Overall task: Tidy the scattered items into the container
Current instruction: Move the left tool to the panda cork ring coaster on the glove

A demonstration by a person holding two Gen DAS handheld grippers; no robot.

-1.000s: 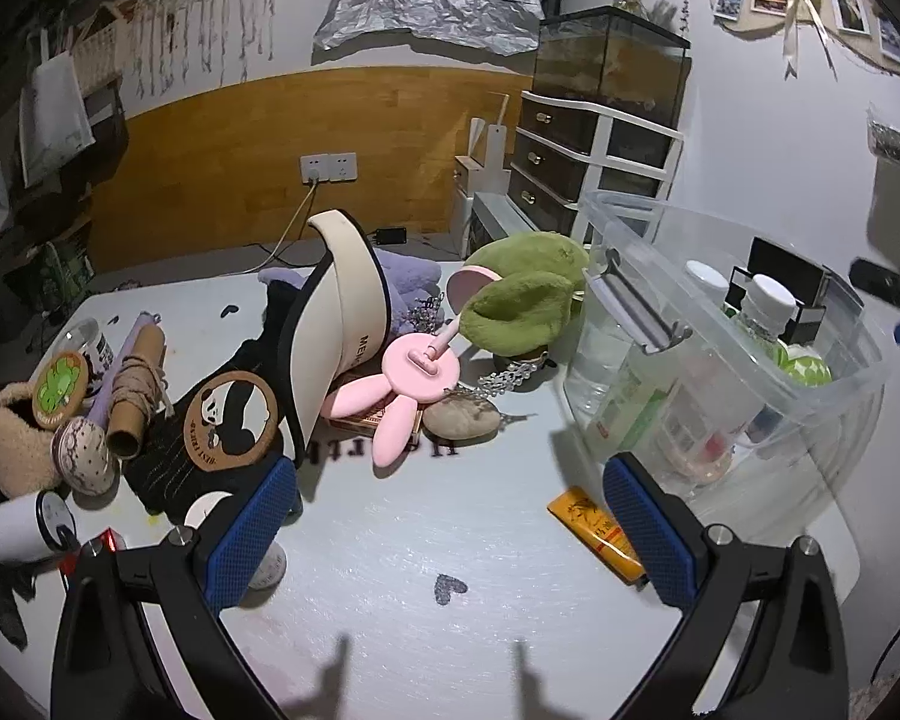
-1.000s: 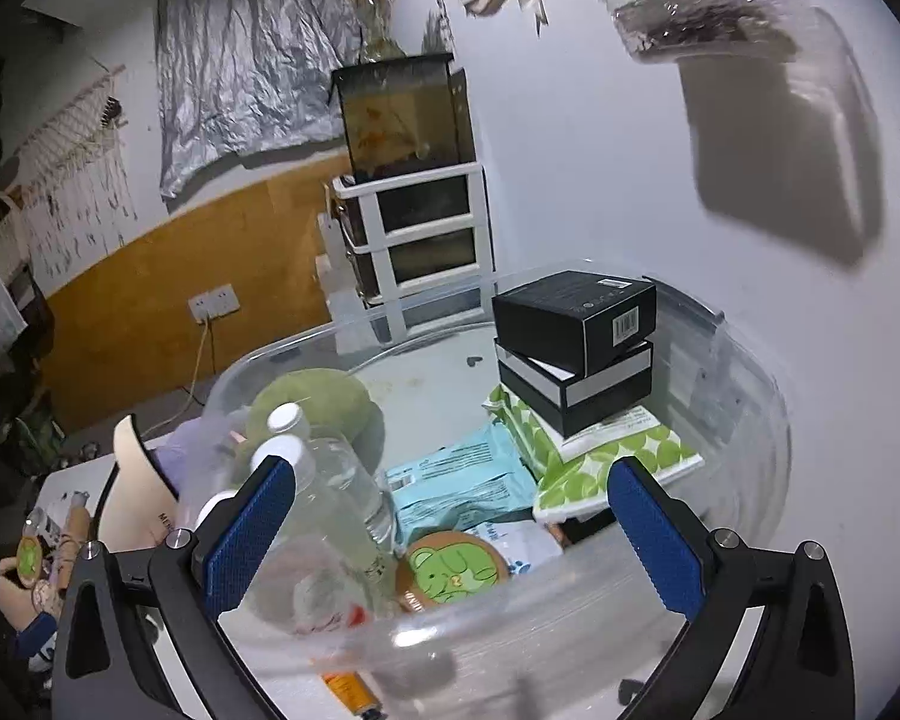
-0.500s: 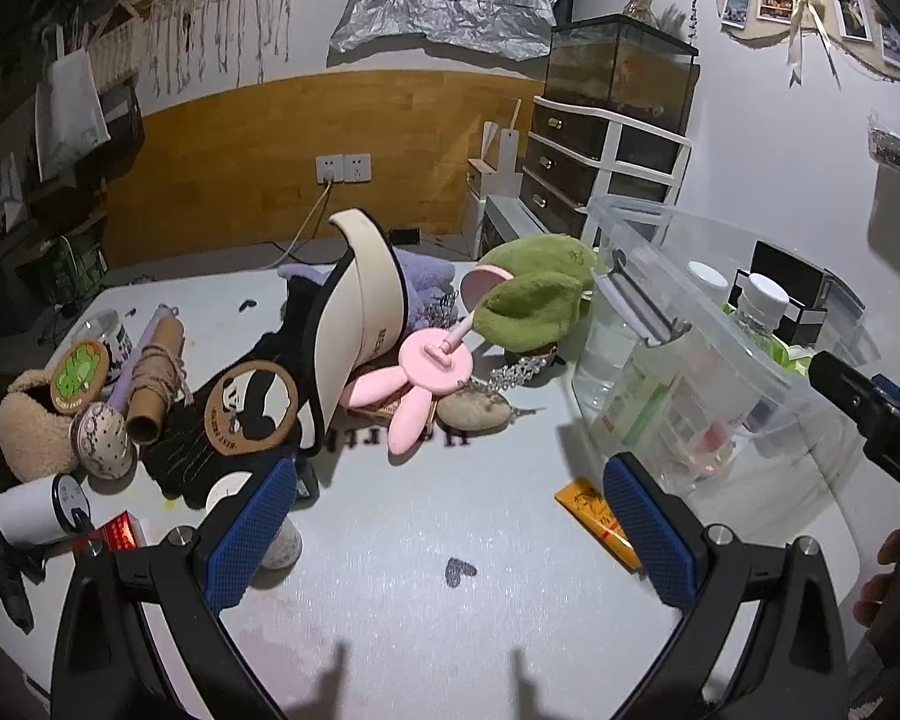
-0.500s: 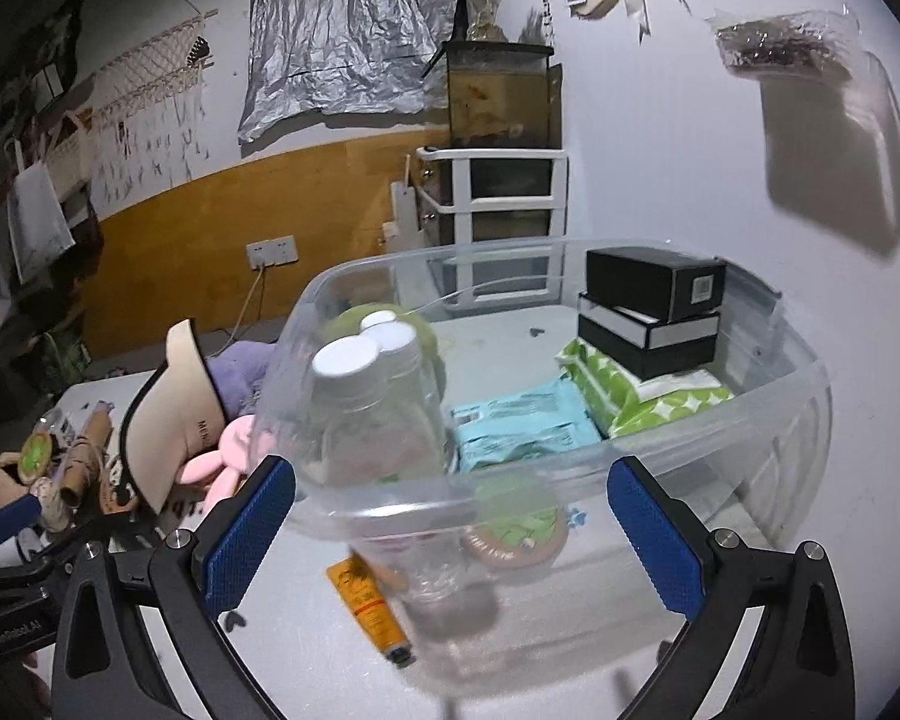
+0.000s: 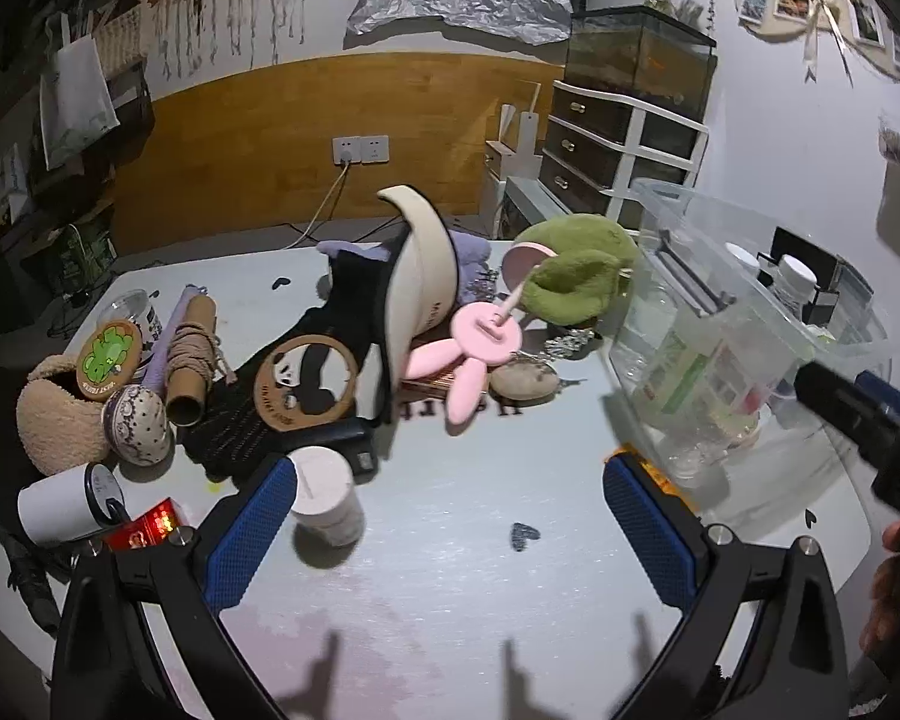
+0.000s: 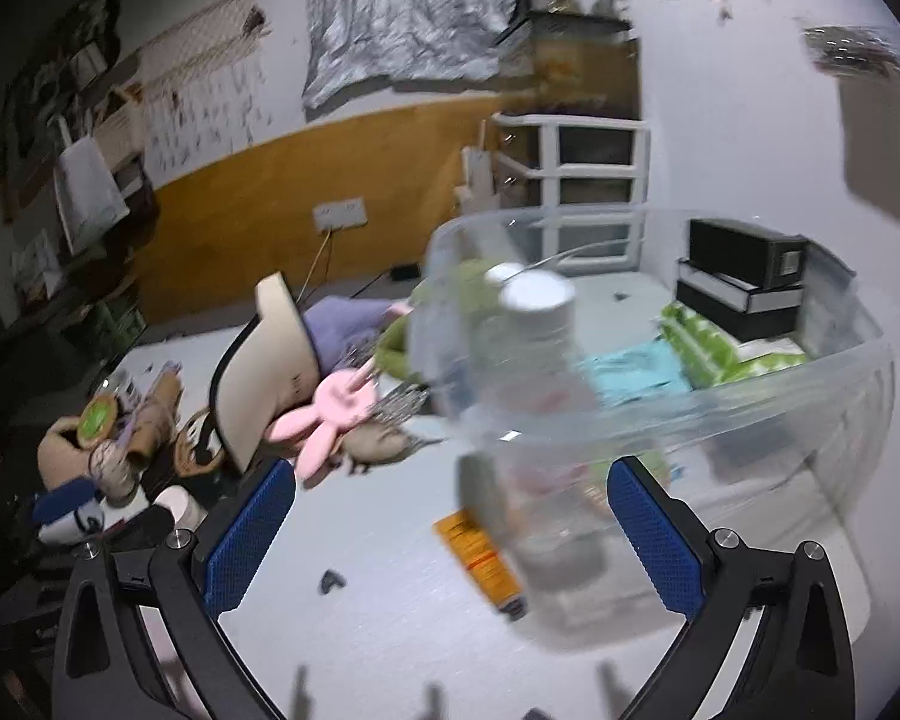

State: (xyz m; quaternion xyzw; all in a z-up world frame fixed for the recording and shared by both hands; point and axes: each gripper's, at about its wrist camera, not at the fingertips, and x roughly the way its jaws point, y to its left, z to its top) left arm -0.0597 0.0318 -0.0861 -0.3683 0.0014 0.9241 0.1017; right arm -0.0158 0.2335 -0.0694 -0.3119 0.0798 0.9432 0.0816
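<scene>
Toys and bits lie in a heap at the left of the frame on the surface (image 5: pixel 450 570). Clear container (image 6: pixel 780 384) sits at the right, partly full. Both the left claw (image 5: pixel 450 531) and the right claw (image 6: pixel 450 531) are spread wide and hold nothing. Next move, I think: reach for one more thing, maybe the white tub (image 5: pixel 324 501) near the left claw.

Both wrist cameras look forward and down over the surface (image 5: pixel 438 588), the left nearer the clutter, the right nearer the clear container (image 6: pixel 750 384), sharing the pink rabbit toy (image 5: pixel 474 354).
</scene>
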